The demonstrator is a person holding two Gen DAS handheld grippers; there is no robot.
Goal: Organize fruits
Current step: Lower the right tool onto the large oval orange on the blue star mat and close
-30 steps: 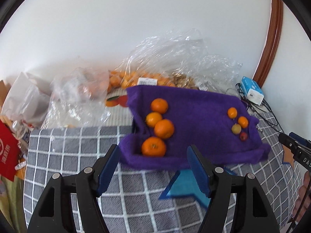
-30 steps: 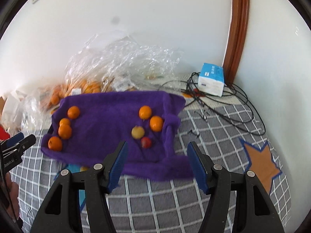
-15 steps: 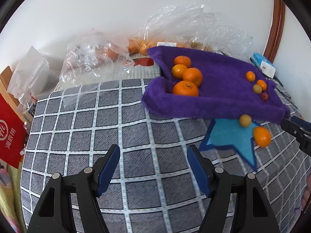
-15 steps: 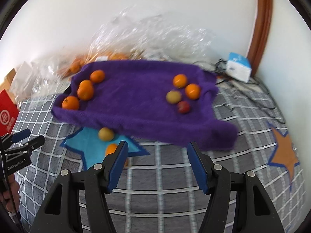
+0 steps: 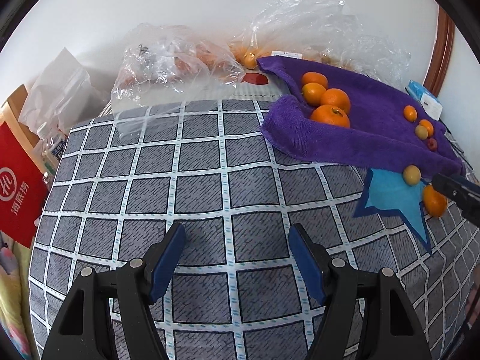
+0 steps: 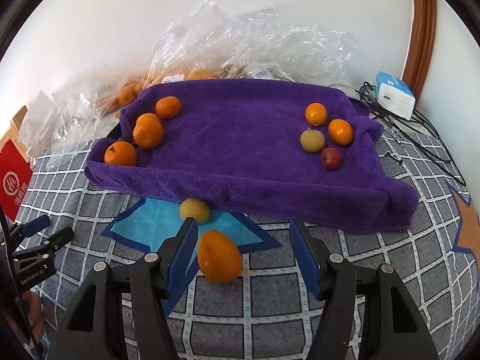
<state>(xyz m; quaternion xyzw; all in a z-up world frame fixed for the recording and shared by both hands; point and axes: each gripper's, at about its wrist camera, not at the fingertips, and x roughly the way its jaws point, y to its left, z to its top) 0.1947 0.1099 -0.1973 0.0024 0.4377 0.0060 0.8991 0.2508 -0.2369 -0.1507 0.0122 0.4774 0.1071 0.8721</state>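
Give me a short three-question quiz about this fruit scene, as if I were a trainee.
1. True or false: the right gripper is clamped on a fruit.
2. How many fruits lie off the purple towel, on the blue star patch or beside it?
3. Which fruit is nearest the right gripper: A, the red fruit; B, the oval orange fruit; C, the yellowish fruit?

Key: 1 false, its jaws stand open; 2 two; 3 B.

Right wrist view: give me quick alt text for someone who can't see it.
The open right gripper hovers over an oval orange fruit lying on a grid-patterned cloth, a yellowish round fruit just beyond. Behind them a purple towel holds four oranges on its left and four small fruits on its right.
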